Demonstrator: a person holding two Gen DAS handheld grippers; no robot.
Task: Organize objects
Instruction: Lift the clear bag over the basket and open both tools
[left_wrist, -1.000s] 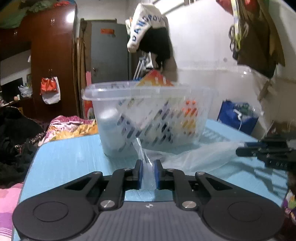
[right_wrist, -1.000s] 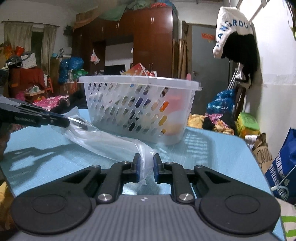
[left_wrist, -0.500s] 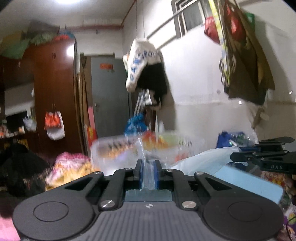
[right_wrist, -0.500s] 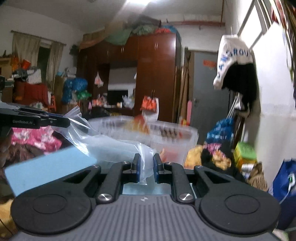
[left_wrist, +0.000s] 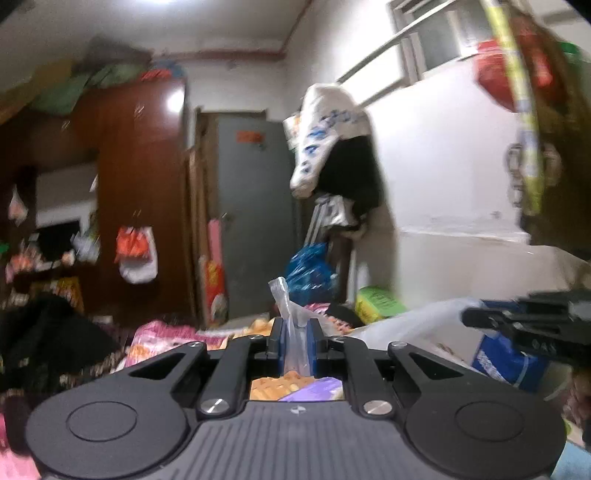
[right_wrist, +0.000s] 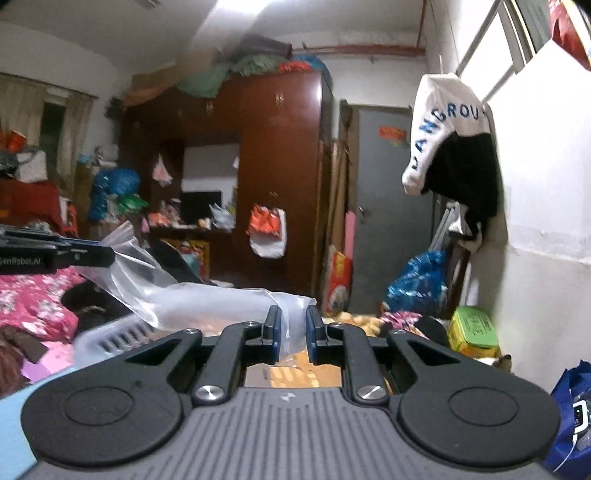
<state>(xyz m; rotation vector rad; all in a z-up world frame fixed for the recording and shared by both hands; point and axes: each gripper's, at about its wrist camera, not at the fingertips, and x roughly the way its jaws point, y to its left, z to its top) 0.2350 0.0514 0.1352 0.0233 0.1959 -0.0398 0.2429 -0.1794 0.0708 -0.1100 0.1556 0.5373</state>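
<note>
Basket (right_wrist: 110, 338) half hidden under bag (right_wrist: 207, 301)

A dark wooden wardrobe (right_wrist: 258, 177) stands beside a grey door (right_wrist: 391, 221), white wall (right_wrist: 546, 177) at right.

The bag (right_wrist: 207, 299) is clear and colourless, and the basket (right_wrist: 110, 334) at seven o'clock is white with slotted walls. Both grippers are black with blue pads (left_wrist: 279, 343). The wardrobe (right_wrist: 280, 155) at twelve o'clock is dark red-brown, the door (right_wrist: 391, 206) grey, the hanging cap (right_wrist: 439, 125) white with blue letters, and the bedding (right_wrist: 33, 295) at nine o'clock pink and flowered.
</note>
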